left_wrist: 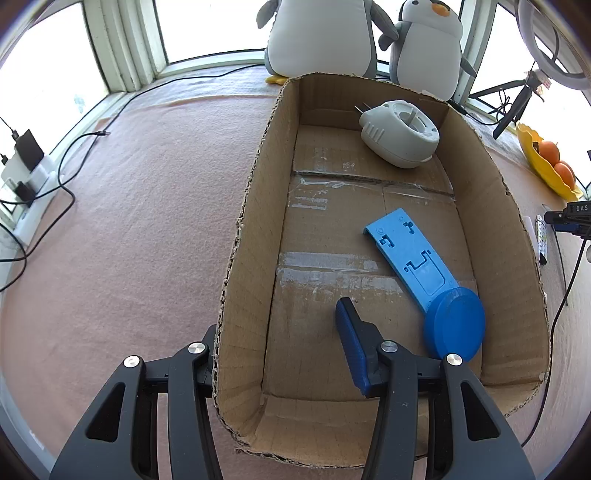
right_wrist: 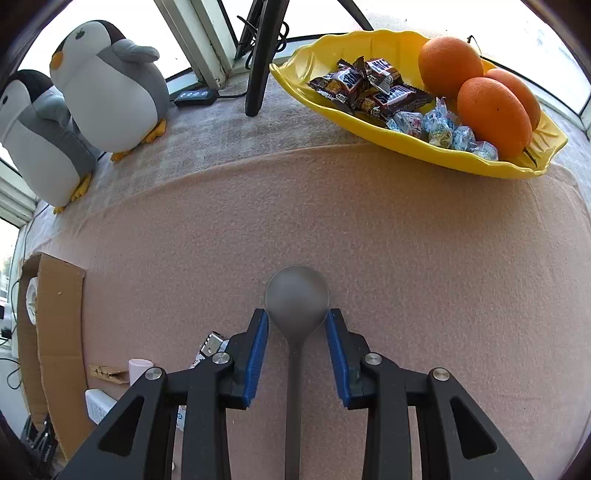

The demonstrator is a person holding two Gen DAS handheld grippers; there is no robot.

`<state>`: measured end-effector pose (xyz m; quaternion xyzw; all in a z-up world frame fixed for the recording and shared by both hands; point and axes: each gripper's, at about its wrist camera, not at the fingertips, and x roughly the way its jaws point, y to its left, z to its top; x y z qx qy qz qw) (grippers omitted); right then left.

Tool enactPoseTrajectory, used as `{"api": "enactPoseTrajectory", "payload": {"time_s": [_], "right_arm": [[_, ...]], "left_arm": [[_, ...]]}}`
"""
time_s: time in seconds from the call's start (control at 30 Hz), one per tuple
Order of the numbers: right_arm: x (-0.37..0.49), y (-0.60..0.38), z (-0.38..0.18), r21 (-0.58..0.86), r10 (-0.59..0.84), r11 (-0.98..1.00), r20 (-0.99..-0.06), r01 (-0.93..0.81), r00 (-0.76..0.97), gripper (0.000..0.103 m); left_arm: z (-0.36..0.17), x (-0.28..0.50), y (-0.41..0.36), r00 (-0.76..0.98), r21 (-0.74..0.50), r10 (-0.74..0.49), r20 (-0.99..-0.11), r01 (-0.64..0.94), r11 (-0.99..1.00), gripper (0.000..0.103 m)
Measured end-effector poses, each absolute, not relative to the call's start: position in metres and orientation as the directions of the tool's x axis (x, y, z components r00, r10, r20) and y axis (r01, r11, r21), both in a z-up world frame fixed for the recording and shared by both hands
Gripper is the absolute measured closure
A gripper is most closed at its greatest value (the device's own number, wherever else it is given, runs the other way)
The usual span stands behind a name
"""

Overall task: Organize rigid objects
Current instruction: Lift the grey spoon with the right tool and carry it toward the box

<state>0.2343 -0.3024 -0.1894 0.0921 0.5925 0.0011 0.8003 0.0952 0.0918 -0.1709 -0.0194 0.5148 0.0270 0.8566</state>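
A cardboard box (left_wrist: 255, 229) lies on the pink cloth in the left wrist view. Inside it are a grey-white plug-in device (left_wrist: 400, 134) at the far end and a blue flat plastic part with a round disc end (left_wrist: 428, 280) on the right. My left gripper (left_wrist: 280, 332) is open and straddles the box's left wall, its right finger (left_wrist: 354, 347) inside the box. My right gripper (right_wrist: 297, 332) is open over the cloth, with a grey spoon (right_wrist: 297, 295) lying between its fingers, bowl forward. The box's edge shows at the right wrist view's left (right_wrist: 51, 332).
Two penguin plushies (left_wrist: 365, 33) (right_wrist: 107, 85) stand behind the box. A yellow dish (right_wrist: 417, 147) holds oranges and candy. Small items lie near the box: a clothespin (right_wrist: 107, 373), a pink cylinder (right_wrist: 138, 367). Cables and a power strip (left_wrist: 29, 199) lie left.
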Motion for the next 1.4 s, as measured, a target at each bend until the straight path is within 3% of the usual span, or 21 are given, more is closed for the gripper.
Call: {"api": "enactPoseTrajectory", "payload": {"time_s": [0.33, 0.8, 0.83, 0.87, 0.9, 1.13, 1.4], "right_arm": [[0.210, -0.302, -0.166, 0.196, 0.159, 0.979, -0.905, 0.054, 0.394, 0.074], [0.180, -0.254, -0.078, 0.145, 0.185, 0.983, -0.754, -0.115, 0.630, 0.075], [0.181, -0.245, -0.072, 0.142, 0.195, 0.981, -0.741, -0.134, 0.643, 0.077], [0.180, -0.237, -0.065, 0.136, 0.203, 0.979, -0.734, -0.152, 0.648, 0.099], [0.181, -0.228, -0.059, 0.137, 0.217, 0.976, -0.722, -0.171, 0.657, 0.103], [0.168, -0.176, -0.019, 0.183, 0.370, 0.924, -0.647, -0.336, 0.666, 0.103], [0.185, -0.201, -0.036, 0.232, 0.368, 0.927, -0.714, -0.295, 0.596, 0.103]], "left_arm": [[-0.171, 0.095, 0.092, 0.468, -0.004, 0.027, -0.883, -0.066, 0.998, 0.053], [-0.170, 0.095, 0.093, 0.468, 0.001, 0.032, -0.883, -0.065, 0.998, 0.053], [-0.170, 0.095, 0.093, 0.468, 0.001, 0.032, -0.883, -0.065, 0.998, 0.053], [-0.170, 0.095, 0.093, 0.469, 0.001, 0.032, -0.883, -0.065, 0.998, 0.053], [-0.170, 0.095, 0.093, 0.469, 0.001, 0.031, -0.883, -0.065, 0.998, 0.053], [-0.170, 0.095, 0.094, 0.472, -0.001, 0.030, -0.881, -0.065, 0.998, 0.053], [-0.170, 0.096, 0.090, 0.477, 0.013, 0.042, -0.878, -0.064, 0.998, 0.053]]}}
